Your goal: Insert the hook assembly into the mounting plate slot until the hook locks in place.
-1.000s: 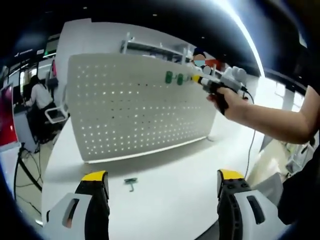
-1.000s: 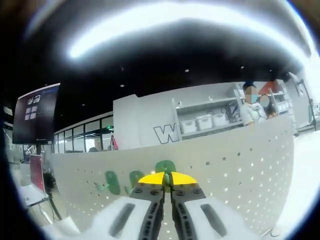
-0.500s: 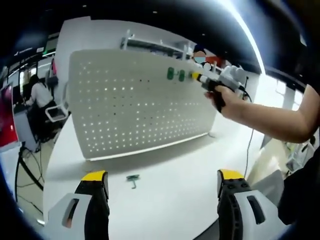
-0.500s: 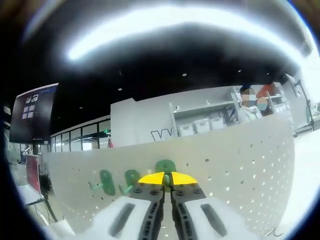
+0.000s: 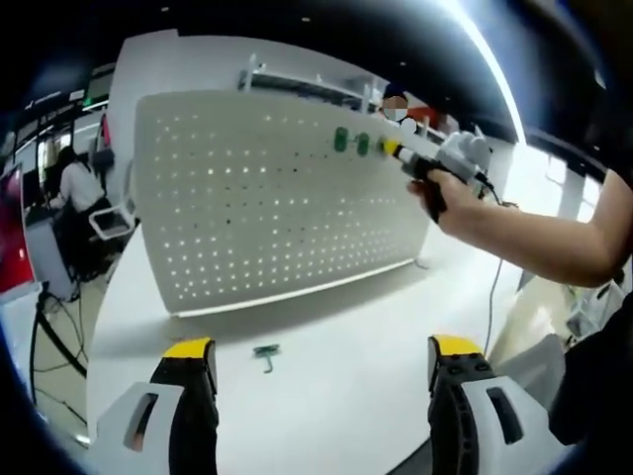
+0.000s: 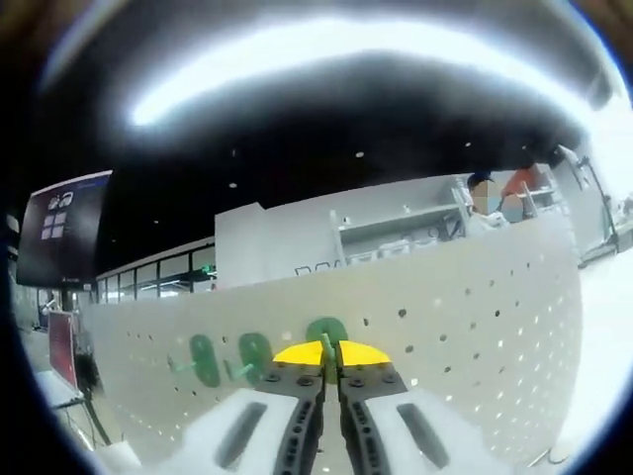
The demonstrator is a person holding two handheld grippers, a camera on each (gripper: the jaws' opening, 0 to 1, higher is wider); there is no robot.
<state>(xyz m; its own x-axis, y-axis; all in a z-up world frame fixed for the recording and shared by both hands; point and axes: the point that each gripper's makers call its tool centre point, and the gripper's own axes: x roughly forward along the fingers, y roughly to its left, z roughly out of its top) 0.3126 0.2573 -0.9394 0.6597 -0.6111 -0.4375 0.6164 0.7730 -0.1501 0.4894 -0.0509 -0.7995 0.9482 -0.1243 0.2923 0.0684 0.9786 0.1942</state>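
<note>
Left gripper (image 5: 321,371): held low over the white bench (image 5: 346,376), fingers (image 5: 188,356) spread wide apart, nothing between them.

Right gripper (image 6: 329,353): raised to the upper part of the pegboard (image 6: 475,327), yellow-tipped fingers (image 6: 361,353) pressed together on a green hook (image 6: 326,331), whose plate lies against the board just beyond the tips. In the left gripper view the same gripper (image 5: 394,149) is held in a person's hand (image 5: 457,203), forearm extended from the right, tips meeting the pegboard (image 5: 267,198) near its top edge.

Pegboard: one, white, perforated, standing upright on the bench.

Green hooks on the board: three in the right gripper view. Two (image 6: 205,358) (image 6: 254,351) hang side by side to the left of the fingers; the third is the one gripped. In the left gripper view two (image 5: 341,140) (image 5: 363,144) show beside the right gripper's tips.

Loose green hook (image 5: 265,353): one, lying flat on the bench in front of the board, between the left fingers in view, well apart from them.

Background: a seated person (image 5: 74,193) at far left; shelving (image 6: 396,233) behind the board, contents too blurred to tell.
</note>
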